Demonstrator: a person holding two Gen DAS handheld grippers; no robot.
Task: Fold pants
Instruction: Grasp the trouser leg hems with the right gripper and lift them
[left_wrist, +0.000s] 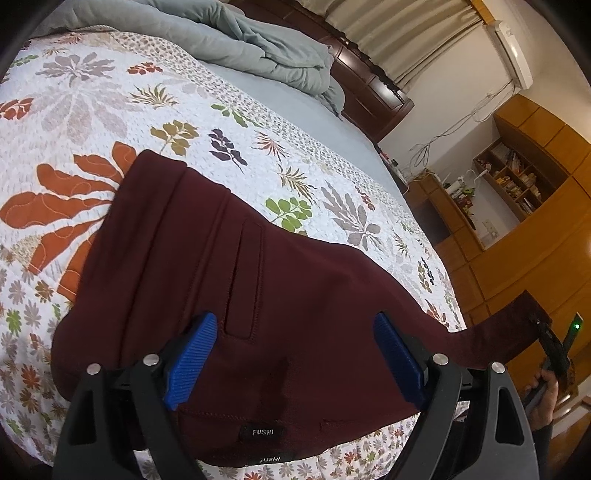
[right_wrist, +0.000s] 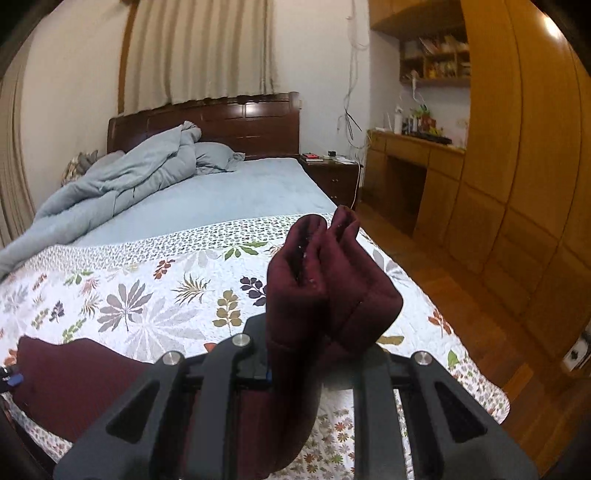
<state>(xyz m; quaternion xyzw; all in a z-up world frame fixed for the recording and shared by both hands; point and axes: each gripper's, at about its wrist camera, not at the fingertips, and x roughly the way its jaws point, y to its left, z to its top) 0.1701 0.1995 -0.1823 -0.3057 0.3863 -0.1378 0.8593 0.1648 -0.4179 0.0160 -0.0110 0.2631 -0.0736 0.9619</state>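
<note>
On a floral quilt, maroon pants lie under my left gripper, whose blue fingers stand spread wide over the waist end, one to each side of a stitched pocket slit, pinching nothing. Whether the tips touch the cloth is hard to tell. My right gripper is clamped on the bunched leg ends, which rise folded and doubled above it, lifted clear of the quilt. Its pads are almost wholly buried in the fabric; only a sliver of blue shows. From the left wrist, the leg stretches as a taut band off the bed's edge to the right gripper, small at the frame's rim, with part of a hand below it. The cloth is dark, thick and smooth, with a "FUSHI" label at the waistband.
</note>
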